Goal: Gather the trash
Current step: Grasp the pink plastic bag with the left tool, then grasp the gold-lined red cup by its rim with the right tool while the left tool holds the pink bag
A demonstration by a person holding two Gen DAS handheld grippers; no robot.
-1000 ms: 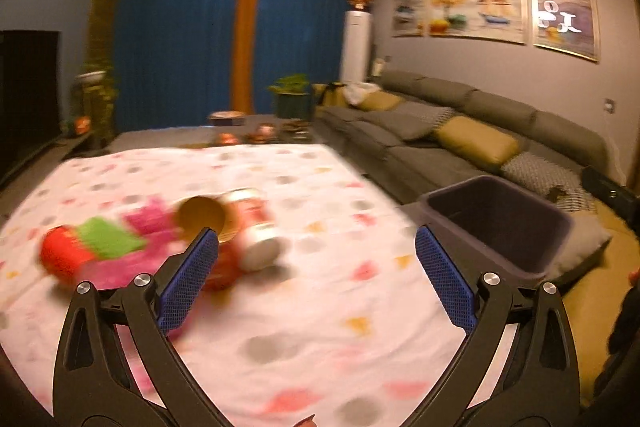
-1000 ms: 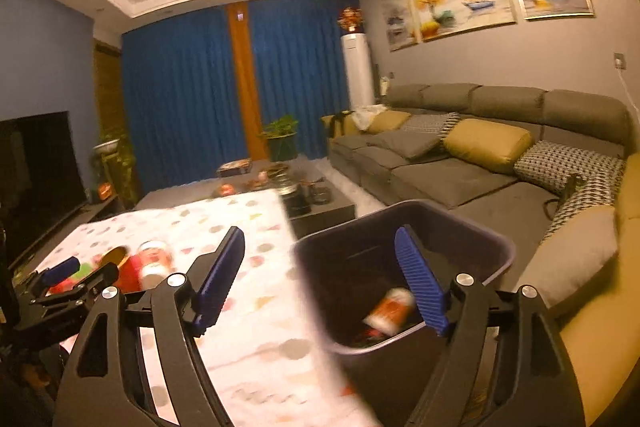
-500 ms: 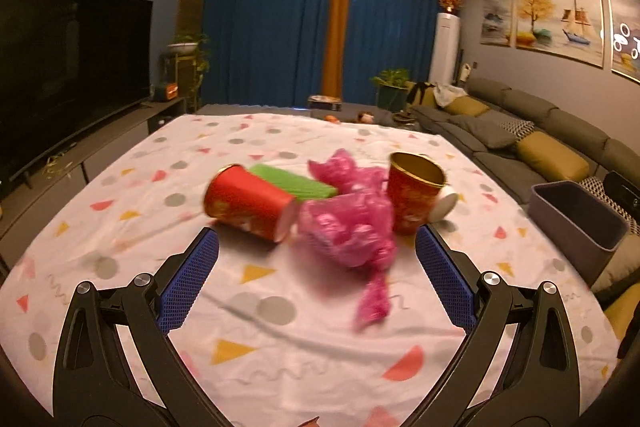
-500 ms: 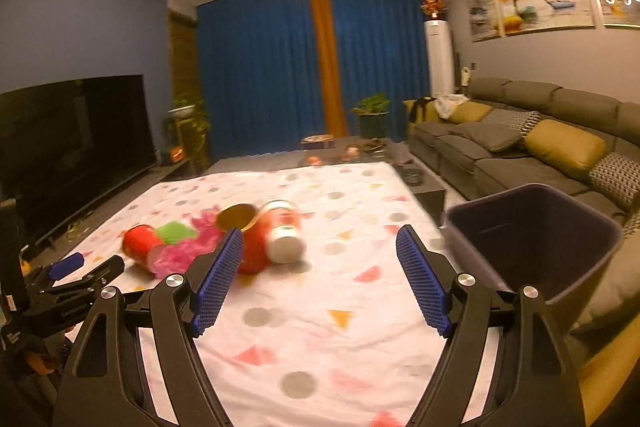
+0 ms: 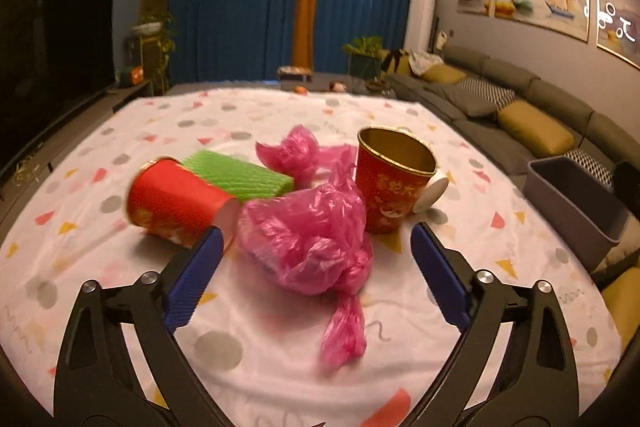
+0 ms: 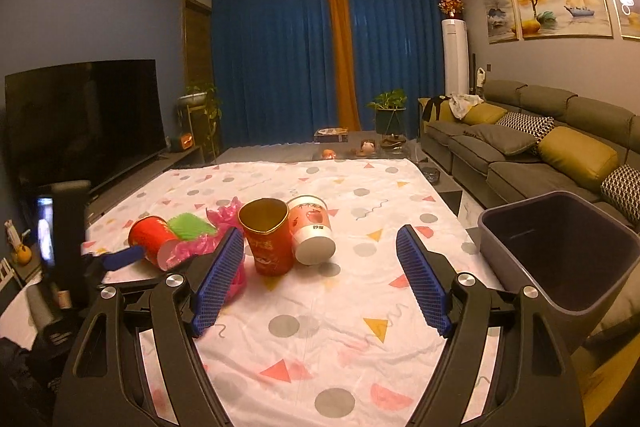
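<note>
Crumpled pink plastic bag [image 5: 316, 239], thin and glossy, knotted into a twisted tail, lying mid-surface on the polka-dot and triangle-print cloth [image 5: 280, 359]. Just behind it, an upright red paper cup [image 5: 390, 187] with a gold rim and gold lettering, open mouth upward. Touching that cup's right side, a tipped cup with an apple print [image 6: 312, 231], white base turned toward the camera. To the left, another red cup on its side [image 5: 176, 203], and behind it a ribbed green sheet [image 5: 240, 173], finely corrugated. Off the right edge of the surface, a smooth dark rectangular bin [image 6: 560, 255], near a grey sofa [image 6: 520, 155] with mustard cushions.

Left gripper [image 5: 316, 279] low over the cloth: jaws wide apart, just narrowed slightly, bag's lower bulge between the blue ridged pads but untouched. Right gripper [image 6: 320, 279]: jaws spread wide, nothing held, only cloth between them.
</note>
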